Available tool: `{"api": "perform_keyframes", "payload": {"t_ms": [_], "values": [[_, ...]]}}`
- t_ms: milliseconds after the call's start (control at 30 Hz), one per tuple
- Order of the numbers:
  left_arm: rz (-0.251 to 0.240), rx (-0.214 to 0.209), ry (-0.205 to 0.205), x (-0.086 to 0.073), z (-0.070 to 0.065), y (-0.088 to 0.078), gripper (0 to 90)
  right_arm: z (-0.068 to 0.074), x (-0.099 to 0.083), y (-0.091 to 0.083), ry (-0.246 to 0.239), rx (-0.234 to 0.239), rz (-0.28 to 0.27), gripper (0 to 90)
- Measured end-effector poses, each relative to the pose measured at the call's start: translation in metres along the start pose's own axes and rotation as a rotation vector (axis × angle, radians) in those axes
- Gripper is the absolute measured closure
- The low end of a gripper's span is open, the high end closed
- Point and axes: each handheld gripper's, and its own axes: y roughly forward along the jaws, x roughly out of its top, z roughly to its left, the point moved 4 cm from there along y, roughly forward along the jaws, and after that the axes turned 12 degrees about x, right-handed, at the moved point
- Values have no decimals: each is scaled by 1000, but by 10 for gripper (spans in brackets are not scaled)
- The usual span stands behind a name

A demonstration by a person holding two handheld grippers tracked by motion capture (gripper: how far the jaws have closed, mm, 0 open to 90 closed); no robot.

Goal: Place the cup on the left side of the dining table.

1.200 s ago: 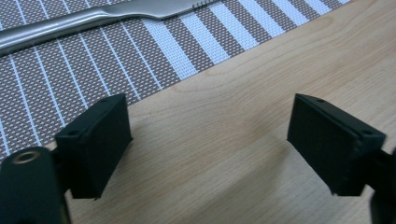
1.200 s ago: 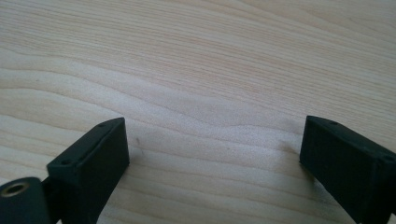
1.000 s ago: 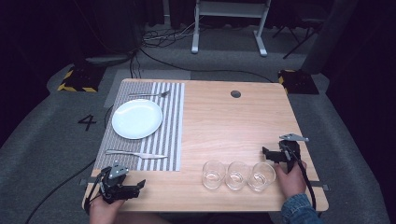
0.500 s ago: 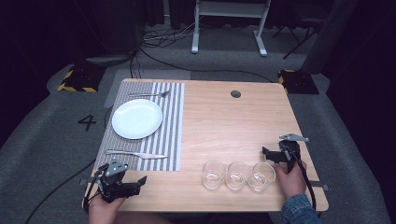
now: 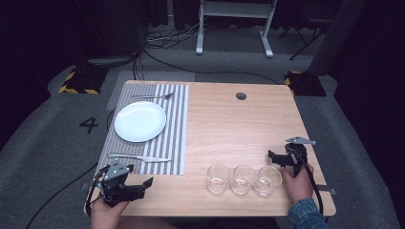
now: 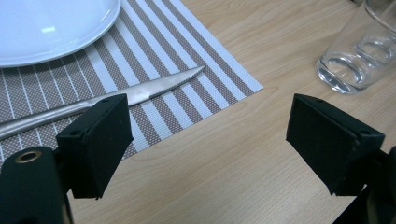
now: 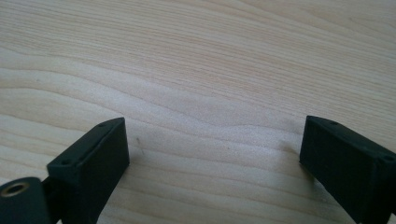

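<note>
My left gripper (image 5: 143, 184) hovers over the table's near left corner, open, with nothing between its jaws (image 6: 210, 121). Just beyond it a table knife (image 5: 138, 157) (image 6: 140, 93) lies on the near edge of a striped placemat (image 5: 174, 138). A white plate (image 5: 140, 121) (image 6: 46, 28) sits on the mat, and a fork (image 5: 153, 97) lies at the mat's far end. My right gripper (image 5: 273, 156) (image 7: 210, 140) rests low over bare wood at the right, open and empty, beside the rightmost of three clear glasses (image 5: 266, 180).
The three glasses stand in a row near the front edge, the other two being the middle glass (image 5: 242, 179) and the left glass (image 5: 218, 179) (image 6: 359, 51). A cable hole (image 5: 241, 96) sits at the far side of the wooden table (image 5: 229, 129).
My left gripper has lifted a little off the table's near left corner. The right gripper, the glasses and the place setting have stayed put.
</note>
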Motion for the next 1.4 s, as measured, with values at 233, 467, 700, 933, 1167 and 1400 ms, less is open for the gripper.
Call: {"api": "perform_keyframes", "payload": {"t_ms": [233, 467, 700, 933, 1167, 1400], "values": [[-8, -6, 24, 9, -7, 0, 149, 0, 0, 0, 0, 0, 0, 84], [-15, -54, 25, 17, -14, 1, 150, 0, 0, 0, 0, 0, 0, 84], [-4, -74, 67, 25, -24, 8, 150, 0, 0, 0, 0, 0, 0, 84], [3, -98, 96, 33, -35, 18, 151, 0, 0, 0, 0, 0, 0, 84], [2, -121, 132, 42, -46, 25, 150, 0, 0, 0, 0, 0, 0, 84], [3, -156, 140, 50, -56, 34, 150, 0, 0, 0, 0, 0, 0, 84]]}}
